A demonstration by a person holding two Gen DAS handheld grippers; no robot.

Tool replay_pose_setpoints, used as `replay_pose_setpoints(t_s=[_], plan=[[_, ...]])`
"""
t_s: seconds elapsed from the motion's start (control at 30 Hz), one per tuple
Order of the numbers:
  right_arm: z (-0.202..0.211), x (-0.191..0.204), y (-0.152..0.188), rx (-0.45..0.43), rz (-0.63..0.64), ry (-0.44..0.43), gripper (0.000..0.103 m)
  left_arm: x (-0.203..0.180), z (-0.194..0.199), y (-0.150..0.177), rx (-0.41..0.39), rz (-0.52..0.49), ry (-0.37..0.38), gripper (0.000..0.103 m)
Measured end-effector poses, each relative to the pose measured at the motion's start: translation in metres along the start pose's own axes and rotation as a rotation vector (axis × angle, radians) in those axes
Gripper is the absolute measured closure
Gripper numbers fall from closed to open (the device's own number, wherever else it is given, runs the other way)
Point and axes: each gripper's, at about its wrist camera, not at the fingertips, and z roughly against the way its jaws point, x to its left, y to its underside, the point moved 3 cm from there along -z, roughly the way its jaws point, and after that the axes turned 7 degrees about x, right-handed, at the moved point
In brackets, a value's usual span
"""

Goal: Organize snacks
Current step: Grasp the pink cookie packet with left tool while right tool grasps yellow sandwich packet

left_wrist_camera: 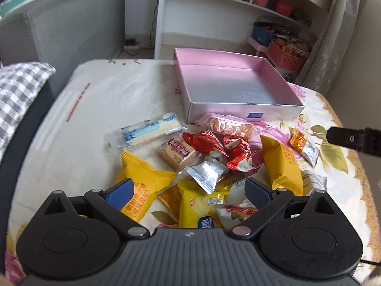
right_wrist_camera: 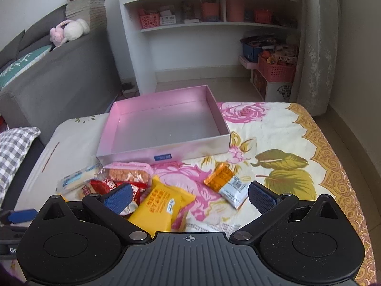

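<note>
You have one shallow pink cardboard box (left_wrist_camera: pixel 238 88) (nothing inside) at the table's far side; about a dozen wrapped snacks (left_wrist_camera: pixel 209 157) lie heaped before it, under your left gripper (left_wrist_camera: pixel 189 190) and right gripper (right_wrist_camera: pixel 190 196), each spread wide and holding nothing.

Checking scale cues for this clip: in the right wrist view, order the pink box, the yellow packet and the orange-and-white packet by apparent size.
1. pink box, clearly largest, though farthest.
2. yellow packet; it lies nearest the camera, which enlarges it.
3. orange-and-white packet, smallest.
</note>
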Motion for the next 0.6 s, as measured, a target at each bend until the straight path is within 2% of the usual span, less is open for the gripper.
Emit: replay_pose_setpoints(t_s=[0.17,0.33,0.47,0.6], plan=[[-0.019,-0.025,-0.004,0.034,-0.098,-0.054,0.0,0.002,-0.01,-0.009,0.02,-0.022,0.065,0.015],[-0.04,-0.045,-0.003,0.136,-0.221,-0.235,0.001,-0.001,-0.02,-0.018,0.043,-0.078,0.177,0.028],[-0.052,-0.045,-0.003,0.179,-0.274,-0.353,0.009,0.001,-0.028,-0.028,0.039,-0.132,0.217,0.04],[-0.064,-0.036,-0.001,0.229,-0.275,-0.406,0.022,0.007,-0.037,-0.033,0.052,-0.142,0.237,0.051]])
